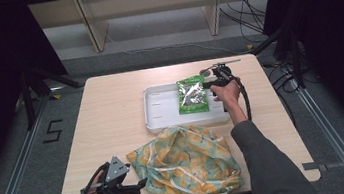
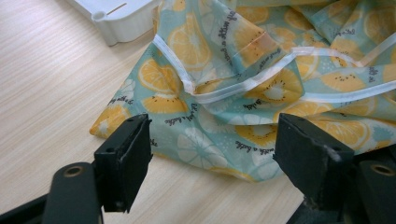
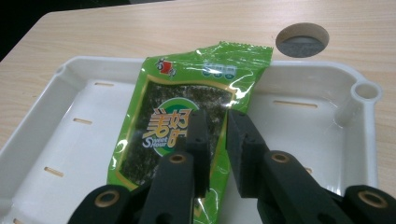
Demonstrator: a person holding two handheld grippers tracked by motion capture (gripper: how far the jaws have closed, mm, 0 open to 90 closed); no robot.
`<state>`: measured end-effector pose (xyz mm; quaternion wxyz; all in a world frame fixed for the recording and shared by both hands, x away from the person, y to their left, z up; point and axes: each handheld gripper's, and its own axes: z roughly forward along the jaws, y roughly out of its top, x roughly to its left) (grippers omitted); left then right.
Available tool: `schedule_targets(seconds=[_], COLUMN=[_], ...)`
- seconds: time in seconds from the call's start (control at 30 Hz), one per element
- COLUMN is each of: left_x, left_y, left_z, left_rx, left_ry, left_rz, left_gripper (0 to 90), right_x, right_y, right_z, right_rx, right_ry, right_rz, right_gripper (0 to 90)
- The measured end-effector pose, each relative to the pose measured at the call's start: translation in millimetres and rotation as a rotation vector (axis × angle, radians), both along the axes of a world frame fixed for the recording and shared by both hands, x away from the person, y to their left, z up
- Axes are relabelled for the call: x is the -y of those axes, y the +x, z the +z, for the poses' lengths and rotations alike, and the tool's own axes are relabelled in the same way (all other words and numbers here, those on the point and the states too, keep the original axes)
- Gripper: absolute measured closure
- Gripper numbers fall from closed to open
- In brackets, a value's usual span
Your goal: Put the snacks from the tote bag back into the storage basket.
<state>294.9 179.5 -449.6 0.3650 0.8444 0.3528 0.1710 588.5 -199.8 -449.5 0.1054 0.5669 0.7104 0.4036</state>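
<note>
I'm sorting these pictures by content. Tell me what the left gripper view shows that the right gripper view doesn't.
Left gripper view: the citrus-print bag, crumpled on the table, with the left gripper before it, jaws wide apart and nothing between them.

Right gripper view: the green snack packet over the tray, the right gripper with jaws nearly together above it, and a round hole in the tabletop.

Both: the white tray and the wooden table.

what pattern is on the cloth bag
Orange and lemon slices on pale teal, with white trim, on the bag; clearest in the left gripper view.
</note>
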Motion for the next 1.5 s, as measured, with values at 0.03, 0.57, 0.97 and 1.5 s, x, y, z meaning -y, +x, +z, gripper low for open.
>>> schedule_targets(seconds=[0.03, 0.57, 0.97, 1.5], left_x=[1.1, 0.3, -3.8, -2.4], left_y=[-0.4, 0.0, 2.5, 2.5], left_z=[-0.5, -0.9, 0.3, -2.6], left_rx=[-0.006, -0.012, -0.013, -0.016], left_ry=[-0.014, -0.011, 0.015, -0.024], left_rz=[0.004, 0.011, 0.001, 0.044], left_gripper=[26.7, 26.5, 26.2, 26.3], right_x=[0.2, 13.0, 20.4, 17.5], right_y=[-0.2, -4.8, -21.0, -53.6], right_z=[0.3, 11.4, 29.9, 60.8], right_rx=[-0.004, 0.038, 0.056, 0.134], right_ry=[-0.011, -0.025, -0.019, -0.037], right_rz=[-0.001, 0.036, 0.071, 0.210], right_gripper=[79.9, 79.1, 75.8, 69.4])
